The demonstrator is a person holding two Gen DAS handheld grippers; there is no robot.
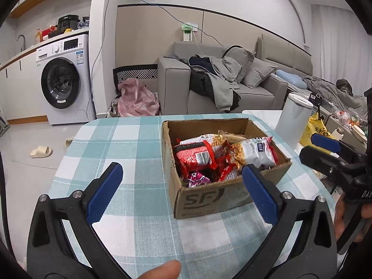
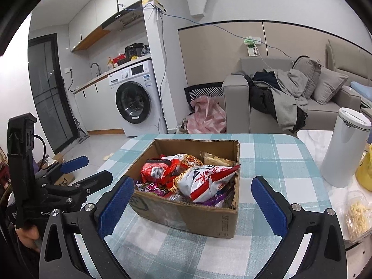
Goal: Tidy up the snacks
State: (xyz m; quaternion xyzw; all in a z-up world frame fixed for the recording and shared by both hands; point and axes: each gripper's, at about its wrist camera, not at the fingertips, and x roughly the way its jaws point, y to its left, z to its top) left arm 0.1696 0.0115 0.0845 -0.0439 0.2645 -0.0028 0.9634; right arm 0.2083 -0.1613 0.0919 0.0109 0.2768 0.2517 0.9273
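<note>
A brown cardboard box [image 1: 204,200] [image 2: 197,218] stands on the checked tablecloth [image 1: 130,144] [image 2: 274,153]. It holds several snack packets: a red one [image 1: 195,155] [image 2: 155,169], a white and red one [image 1: 255,151] [image 2: 207,181] and a purple one [image 1: 196,179]. My left gripper [image 1: 183,193] is open and empty, just in front of the box's near left corner. My right gripper [image 2: 193,205] is open and empty, its jaws standing on either side of the box's near wall. Each gripper also shows in the other's view, the right [image 1: 325,148] and the left [image 2: 79,169].
A white cylindrical container [image 1: 294,118] [image 2: 344,148] stands right of the box, with a yellow bag [image 1: 316,130] beside it and a clear tub of snacks [image 2: 355,218] at the table's right edge. A sofa, a washing machine and the floor lie beyond.
</note>
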